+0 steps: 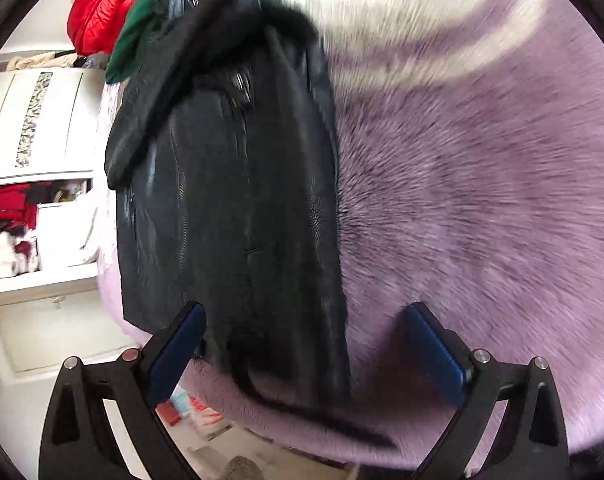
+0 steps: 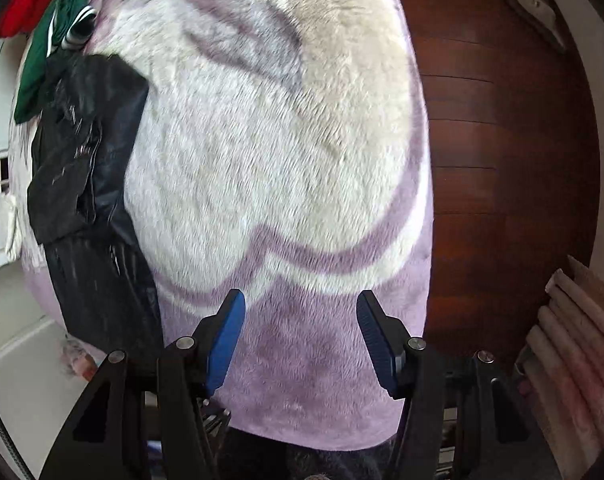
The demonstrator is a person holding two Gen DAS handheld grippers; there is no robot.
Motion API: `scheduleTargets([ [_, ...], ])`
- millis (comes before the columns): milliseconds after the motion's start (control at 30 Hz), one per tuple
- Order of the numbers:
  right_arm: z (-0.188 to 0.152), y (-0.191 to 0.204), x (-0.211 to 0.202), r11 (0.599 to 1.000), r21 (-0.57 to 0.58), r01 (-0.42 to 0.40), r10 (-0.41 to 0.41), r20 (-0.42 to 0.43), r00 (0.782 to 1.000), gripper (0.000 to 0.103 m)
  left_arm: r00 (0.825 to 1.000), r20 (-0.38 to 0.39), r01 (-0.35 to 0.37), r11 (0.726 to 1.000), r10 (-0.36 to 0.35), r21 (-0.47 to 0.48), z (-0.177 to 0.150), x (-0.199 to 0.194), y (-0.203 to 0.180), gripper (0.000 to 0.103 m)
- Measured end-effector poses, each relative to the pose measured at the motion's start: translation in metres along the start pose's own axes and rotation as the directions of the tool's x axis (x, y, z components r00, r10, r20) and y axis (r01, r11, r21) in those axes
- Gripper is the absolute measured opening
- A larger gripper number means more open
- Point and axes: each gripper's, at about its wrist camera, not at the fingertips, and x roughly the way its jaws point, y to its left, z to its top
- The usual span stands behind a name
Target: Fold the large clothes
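A black leather jacket (image 1: 230, 200) lies lengthwise on a fuzzy purple and white blanket (image 1: 481, 200). My left gripper (image 1: 302, 344) is open just above the jacket's near hem, with nothing between its blue pads (image 1: 174, 352). In the right wrist view the jacket (image 2: 90, 184) lies at the left, partly folded over itself. My right gripper (image 2: 300, 336) is open and empty above the bare blanket (image 2: 282, 140), well right of the jacket.
A red garment (image 1: 98, 4) and a green garment (image 1: 136, 36) are piled at the jacket's far end. White cabinets with stuffed shelves (image 1: 30, 200) stand left. A dark wood headboard (image 2: 501, 160) and a folded pink cloth (image 2: 573, 352) are at the right.
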Motion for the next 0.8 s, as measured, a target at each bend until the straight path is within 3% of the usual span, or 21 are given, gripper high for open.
scheduleTargets([
  [67,0.012,0.0,-0.007,1.0,-0.012,-0.004,0.004,0.017,1.0,0.06,1.0,-0.01,0.018,0.998,-0.018,-0.053,0.007,0.011,0.01,0.103],
  [200,0.035,0.034,-0.005,0.994,-0.094,-0.05,0.056,0.063,0.996,0.06,0.995,0.035,-0.087,0.994,0.089,-0.063,0.013,0.004,0.023,0.101],
  [233,0.039,0.043,-0.004,0.989,-0.118,-0.088,0.098,0.075,0.992,0.06,0.991,0.05,-0.118,0.99,0.122,-0.078,0.014,0.003,0.03,0.098],
  [267,0.046,0.054,-0.002,0.977,-0.155,-0.149,0.163,0.083,0.983,0.062,0.991,0.054,-0.114,0.988,0.12,-0.103,0.014,0.004,0.04,0.086],
  [300,0.053,0.064,0.003,0.961,-0.181,-0.208,0.224,0.073,0.972,0.071,0.993,0.049,-0.1,0.988,0.106,-0.116,0.015,0.007,0.045,0.077],
  [333,0.059,0.072,0.009,0.945,-0.189,-0.269,0.284,0.058,0.957,0.077,0.996,0.046,-0.065,0.989,0.072,-0.132,0.015,0.011,0.053,0.06],
  [367,0.066,0.082,0.019,0.916,-0.187,-0.355,0.367,0.035,0.929,0.089,0.998,0.05,-0.03,0.99,0.037,-0.138,0.014,0.013,0.059,0.034],
  [400,0.073,0.092,0.03,0.888,-0.173,-0.427,0.436,0.014,0.9,0.093,0.998,0.055,-0.008,0.991,0.016,-0.133,0.013,0.014,0.063,0.02],
  [433,0.081,0.101,0.043,0.851,-0.147,-0.504,0.508,-0.015,0.861,0.093,0.998,0.063,-0.019,0.991,0.027,-0.131,0.012,0.012,0.063,0.013],
  [500,0.09,0.119,0.066,0.818,-0.105,-0.566,0.564,-0.046,0.824,0.093,0.995,0.096,-0.005,0.991,0.018,-0.132,0.01,0.011,0.075,0.01],
  [567,0.094,0.139,0.095,0.801,-0.061,-0.596,0.587,-0.115,0.801,0.093,0.993,0.117,0.01,0.992,0.005,-0.127,0.006,0.005,0.083,0.008],
  [633,0.095,0.149,0.113,0.815,-0.006,-0.58,0.574,-0.132,0.808,0.092,0.99,0.14,0.029,0.991,-0.01,-0.134,0.003,-0.003,0.091,0.008],
  [667,0.091,0.151,0.112,0.816,0.008,-0.578,0.576,-0.092,0.812,0.075,0.988,0.153,0.035,0.99,-0.014,-0.137,0.004,-0.011,0.09,0.008],
  [700,0.089,0.155,0.111,0.815,0.023,-0.579,0.579,-0.077,0.812,0.041,0.986,0.166,0.054,0.988,-0.029,-0.146,0.002,-0.017,0.095,0.008],
  [733,0.087,0.162,0.109,0.809,0.049,-0.586,0.588,-0.079,0.805,0.032,0.985,0.17,0.068,0.986,-0.041,-0.152,0.0,-0.02,0.097,0.008],
  [800,0.079,0.172,0.09,0.816,0.058,-0.574,0.577,-0.033,0.816,0.025,0.98,0.186,0.102,0.98,-0.069,-0.174,-0.004,-0.023,0.111,0.008],
])
